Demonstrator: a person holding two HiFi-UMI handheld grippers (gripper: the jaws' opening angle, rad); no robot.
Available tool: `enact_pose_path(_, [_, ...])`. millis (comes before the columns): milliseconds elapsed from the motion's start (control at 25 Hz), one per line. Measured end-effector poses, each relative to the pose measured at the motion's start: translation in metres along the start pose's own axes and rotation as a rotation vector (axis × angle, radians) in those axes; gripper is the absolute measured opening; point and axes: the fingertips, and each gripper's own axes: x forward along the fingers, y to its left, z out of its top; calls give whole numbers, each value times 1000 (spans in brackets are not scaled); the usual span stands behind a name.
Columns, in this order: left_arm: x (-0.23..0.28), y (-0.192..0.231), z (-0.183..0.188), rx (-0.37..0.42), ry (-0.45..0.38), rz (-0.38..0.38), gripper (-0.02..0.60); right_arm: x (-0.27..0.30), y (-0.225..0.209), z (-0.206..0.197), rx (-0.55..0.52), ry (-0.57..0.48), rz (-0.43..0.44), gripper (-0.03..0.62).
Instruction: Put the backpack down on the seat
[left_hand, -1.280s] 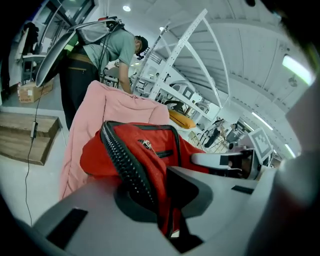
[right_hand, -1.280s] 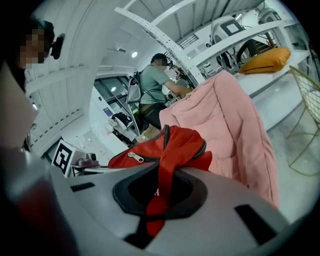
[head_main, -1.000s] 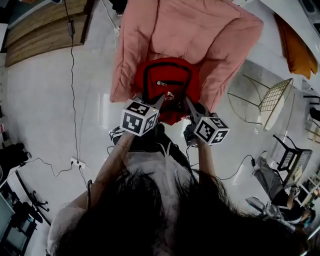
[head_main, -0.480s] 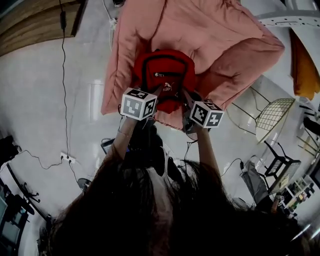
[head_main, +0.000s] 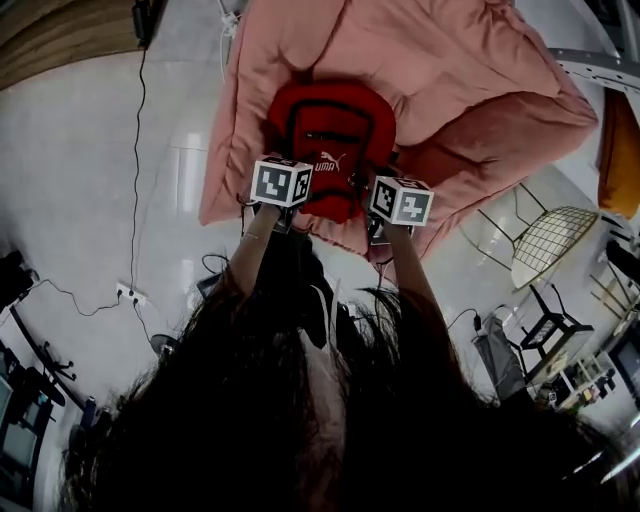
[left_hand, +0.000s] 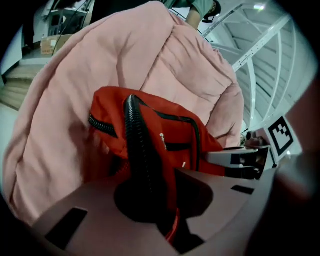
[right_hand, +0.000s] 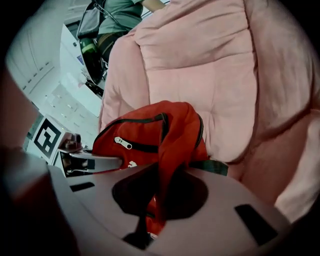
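Observation:
The red backpack (head_main: 330, 135) with black zips hangs between my two grippers over the pink cushioned seat (head_main: 450, 70). Its back is close against the cushion; I cannot tell whether its weight rests there. My left gripper (head_main: 296, 170) holds its left side and is shut on a black ribbed strap (left_hand: 142, 165) of the backpack (left_hand: 170, 135). My right gripper (head_main: 386, 186) holds the right side, shut on a red strap (right_hand: 162, 175) of the backpack (right_hand: 145, 135). Each gripper shows in the other's view: the right gripper (left_hand: 235, 159) and the left gripper (right_hand: 92, 161).
The pink cushion (left_hand: 165, 65) fills the space behind the backpack. White floor surrounds the seat, with a cable and power strip (head_main: 128, 294) at left. A wire chair (head_main: 548, 240) stands at right. A person in green (right_hand: 122, 15) stands behind the seat.
Both grippers have carried the backpack forward, further over the pink seat. The grips on the straps are unchanged.

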Motion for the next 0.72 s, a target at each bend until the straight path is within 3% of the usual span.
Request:
enact_pose_path(160, [28,23,-19,-39,57,49,57,25,-17,-17,2,78,-42,41])
enact_pose_path(400, [42,25,-23,-44,68,-23,57,32,-28,-30,45,82,-31,41])
enact_pose_path(600, [41,20,-22,-78,43,-54,83,17,-28,-23,0,48,-43,54])
enact_pose_path(680, [39,18,-20,-61,34,-66,169,10,-23,-22,1,38,-28,213])
enact_pose_path(720, [37,18,-20,-56,32,-70,235,7,-20,-22,1,34,-24,225])
